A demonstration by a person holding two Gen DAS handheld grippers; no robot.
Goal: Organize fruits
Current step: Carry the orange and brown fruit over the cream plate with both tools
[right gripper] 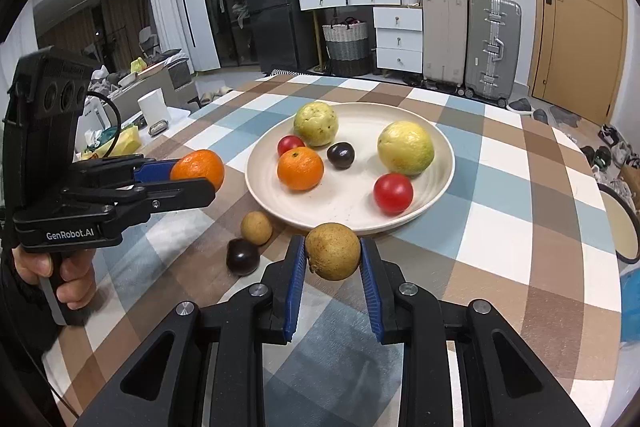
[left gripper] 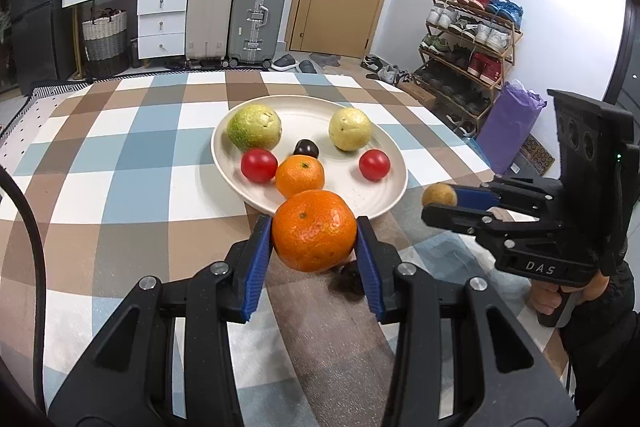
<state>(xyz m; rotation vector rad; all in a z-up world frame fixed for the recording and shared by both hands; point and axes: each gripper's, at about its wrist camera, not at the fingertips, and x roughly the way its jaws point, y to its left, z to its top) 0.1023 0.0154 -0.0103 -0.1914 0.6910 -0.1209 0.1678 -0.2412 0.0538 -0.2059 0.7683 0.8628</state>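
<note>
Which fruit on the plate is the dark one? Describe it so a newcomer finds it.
Start at the cream plate on the checked tablecloth. Near its middle, between the orange and the big yellow-green fruit, lies the plum. It is the plate's smallest fruit and the only near-black one.

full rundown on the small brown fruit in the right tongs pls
The small brown fruit is round, tan and finely speckled, with a dull, rough-looking skin and a small nub at its lower left. It is whole and held off the checkered tablecloth, pinched on both sides by the blue pads of the right tongs, just short of the near rim of the white plate. Nothing else touches it. A similar brown fruit lies on the cloth to its left.
</note>
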